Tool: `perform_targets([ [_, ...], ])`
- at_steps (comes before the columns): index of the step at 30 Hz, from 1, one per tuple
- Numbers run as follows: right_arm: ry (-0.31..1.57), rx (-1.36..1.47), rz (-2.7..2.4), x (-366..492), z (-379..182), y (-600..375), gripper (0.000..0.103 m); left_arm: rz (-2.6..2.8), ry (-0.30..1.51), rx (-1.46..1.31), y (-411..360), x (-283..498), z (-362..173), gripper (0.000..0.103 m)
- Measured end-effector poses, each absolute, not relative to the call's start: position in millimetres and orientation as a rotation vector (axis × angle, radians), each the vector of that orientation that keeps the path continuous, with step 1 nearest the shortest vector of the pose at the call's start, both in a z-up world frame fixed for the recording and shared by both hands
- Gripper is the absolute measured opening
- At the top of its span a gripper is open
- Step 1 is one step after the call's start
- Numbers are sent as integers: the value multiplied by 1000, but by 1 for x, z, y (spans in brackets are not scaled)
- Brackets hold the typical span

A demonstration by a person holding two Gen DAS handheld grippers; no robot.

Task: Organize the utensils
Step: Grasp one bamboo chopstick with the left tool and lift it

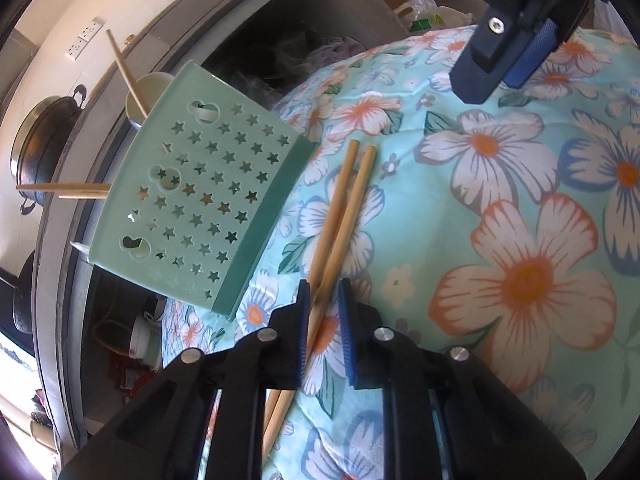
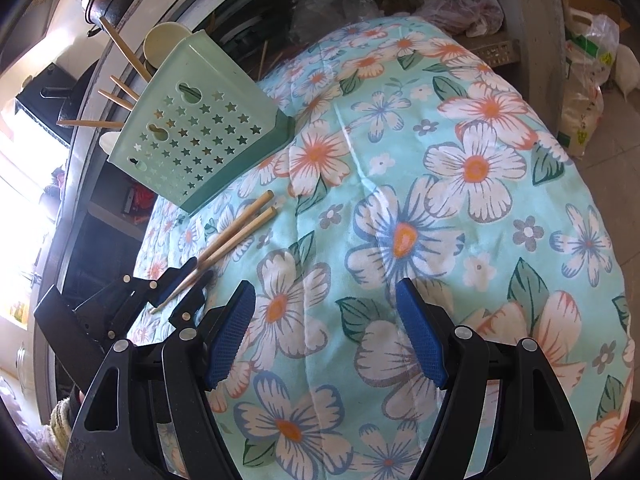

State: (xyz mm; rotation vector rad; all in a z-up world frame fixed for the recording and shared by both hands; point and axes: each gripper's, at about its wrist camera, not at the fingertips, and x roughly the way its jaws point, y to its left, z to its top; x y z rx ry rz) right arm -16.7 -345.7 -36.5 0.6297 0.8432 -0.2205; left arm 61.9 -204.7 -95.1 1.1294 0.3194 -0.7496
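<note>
Two wooden chopsticks (image 1: 344,208) (image 2: 240,228) lie side by side on the floral cloth (image 1: 500,208) (image 2: 460,92), just right of a mint-green star-punched utensil holder (image 1: 200,200) (image 2: 192,144). My left gripper (image 1: 324,286) (image 2: 196,272) has its blue pads closed against the pair near their thin ends. Several more chopsticks (image 1: 124,68) (image 2: 120,48) and a pale spoon (image 2: 164,36) stick out of the holder's top. My right gripper (image 2: 326,292) (image 1: 504,56) hangs open over bare cloth to the right, nothing between its fingers.
The holder stands at the cloth's far left edge, where the table drops off. Beyond it are a dark pot with a metal lid (image 1: 44,132) on a counter and cluttered shelves. Plastic bags (image 2: 588,80) sit on the floor at the right.
</note>
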Motion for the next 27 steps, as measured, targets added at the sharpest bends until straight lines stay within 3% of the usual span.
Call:
perform_targets([
  [18,834,636,-216,-16,-34,-342,70,-782,307,1188,-202,43,-94,8],
  [27,828,640,-222,-20,-32,-344,69,-882,604,997,-181,40,-63,9],
])
